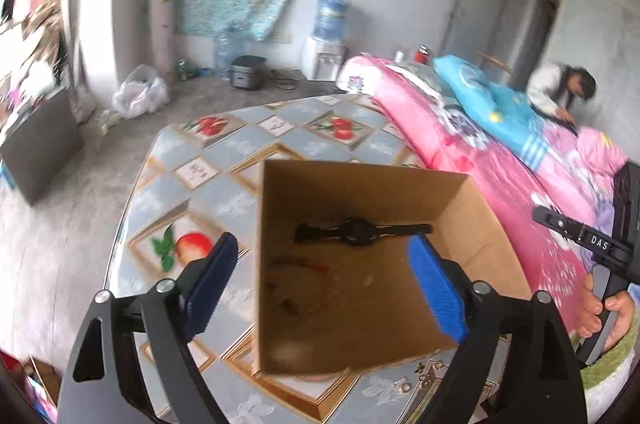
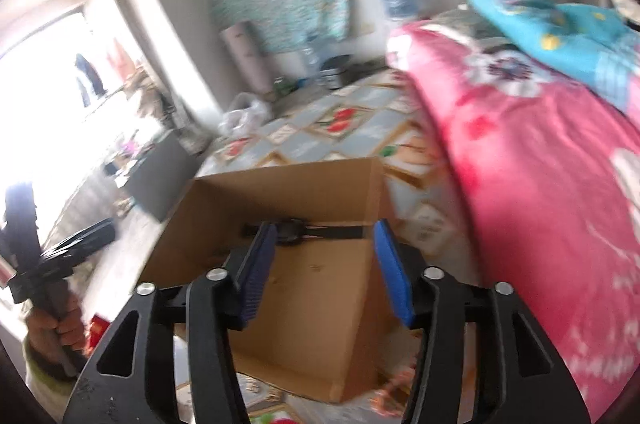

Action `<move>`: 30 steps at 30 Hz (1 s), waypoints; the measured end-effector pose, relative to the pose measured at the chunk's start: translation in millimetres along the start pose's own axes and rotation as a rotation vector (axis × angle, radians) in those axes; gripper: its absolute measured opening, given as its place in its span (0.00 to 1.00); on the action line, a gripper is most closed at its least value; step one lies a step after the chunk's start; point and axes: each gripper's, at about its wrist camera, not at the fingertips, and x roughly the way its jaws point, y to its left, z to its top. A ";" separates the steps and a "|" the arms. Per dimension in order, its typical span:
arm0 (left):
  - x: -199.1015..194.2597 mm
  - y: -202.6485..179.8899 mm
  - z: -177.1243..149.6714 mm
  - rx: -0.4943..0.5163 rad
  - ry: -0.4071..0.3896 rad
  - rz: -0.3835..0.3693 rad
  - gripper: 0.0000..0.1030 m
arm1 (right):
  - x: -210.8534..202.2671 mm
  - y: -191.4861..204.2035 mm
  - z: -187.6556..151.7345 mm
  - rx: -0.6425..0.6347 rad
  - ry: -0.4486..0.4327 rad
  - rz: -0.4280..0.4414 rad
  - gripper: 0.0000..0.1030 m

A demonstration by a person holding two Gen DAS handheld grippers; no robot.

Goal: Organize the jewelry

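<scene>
Left wrist view: the left gripper [image 1: 324, 284] gapes wide and holds nothing. The watch [image 1: 360, 231] lies in the box [image 1: 460, 200], far of the pads, with a faint bracelet [image 1: 304, 284] nearer. A low reach could knock the box's rim.

Right wrist view: the right gripper [image 2: 326, 270], partly open, is empty. The watch [image 2: 296, 226] lies beyond its pads; blur could spoil aim.

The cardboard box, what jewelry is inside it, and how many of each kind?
In the cardboard box:
Black watch: 1
Thin stringy piece, maybe a bracelet or necklace: 1, too blurred to say which
Total: 2
</scene>
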 end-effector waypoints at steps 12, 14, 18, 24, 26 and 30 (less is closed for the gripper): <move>39.6 30.7 -59.0 -0.214 0.142 -0.022 0.83 | 61.2 1.8 -24.3 0.035 0.214 0.058 0.48; 41.1 26.2 -60.1 -0.213 0.143 -0.043 0.83 | 63.2 7.9 -23.1 0.017 0.210 0.037 0.48; 44.5 19.2 -61.5 -0.202 0.149 -0.058 0.83 | 66.4 3.9 -21.0 0.024 0.206 0.043 0.48; 44.6 20.5 -62.0 -0.231 0.143 -0.064 0.83 | 71.4 3.3 -15.5 0.018 0.201 0.034 0.47; 44.1 20.0 -62.8 -0.232 0.142 -0.060 0.83 | 74.8 4.2 -13.4 0.012 0.199 0.031 0.46; 43.7 17.9 -62.6 -0.227 0.141 -0.053 0.83 | 80.7 6.2 -7.7 0.011 0.194 0.027 0.46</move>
